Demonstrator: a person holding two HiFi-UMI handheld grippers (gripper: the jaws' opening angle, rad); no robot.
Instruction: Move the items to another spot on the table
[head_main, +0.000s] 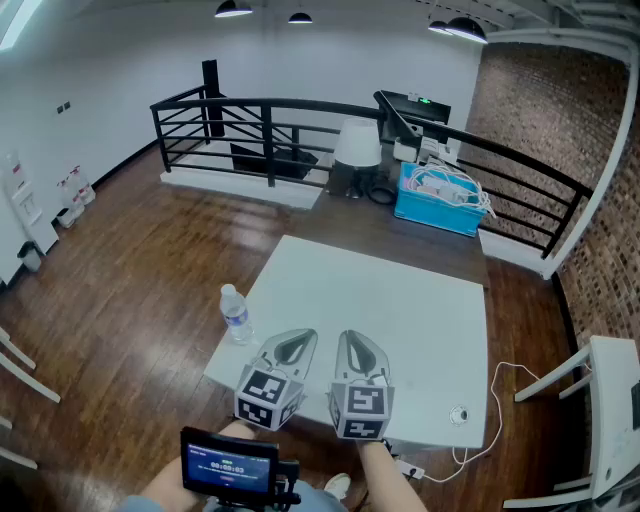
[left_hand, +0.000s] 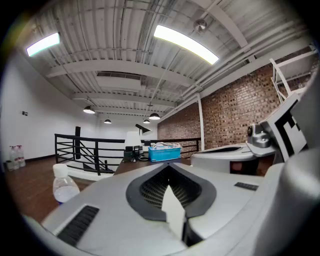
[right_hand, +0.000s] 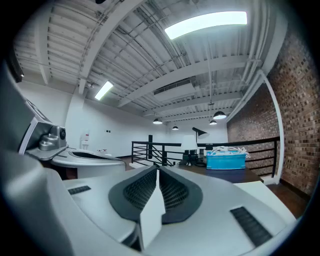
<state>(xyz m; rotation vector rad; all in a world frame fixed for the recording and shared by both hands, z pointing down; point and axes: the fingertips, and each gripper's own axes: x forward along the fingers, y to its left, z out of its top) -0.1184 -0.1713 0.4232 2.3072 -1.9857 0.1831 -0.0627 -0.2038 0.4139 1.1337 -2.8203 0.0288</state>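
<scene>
A clear plastic water bottle (head_main: 235, 315) stands upright at the left edge of the white table (head_main: 400, 320); it also shows low at the left of the left gripper view as the bottle (left_hand: 64, 185). My left gripper (head_main: 296, 343) and right gripper (head_main: 357, 350) are held side by side over the table's near edge, both shut with nothing between the jaws. The left gripper (left_hand: 170, 172) points along the table, with the right gripper's body to its right. The right gripper (right_hand: 158, 172) points the same way.
A small round object (head_main: 459, 415) lies near the table's front right corner, with a white cable (head_main: 500, 400) hanging off that edge. Beyond the white table a dark table holds a blue bin (head_main: 436, 200) of cables and a white lamp (head_main: 356, 145). A black railing (head_main: 250, 125) runs behind.
</scene>
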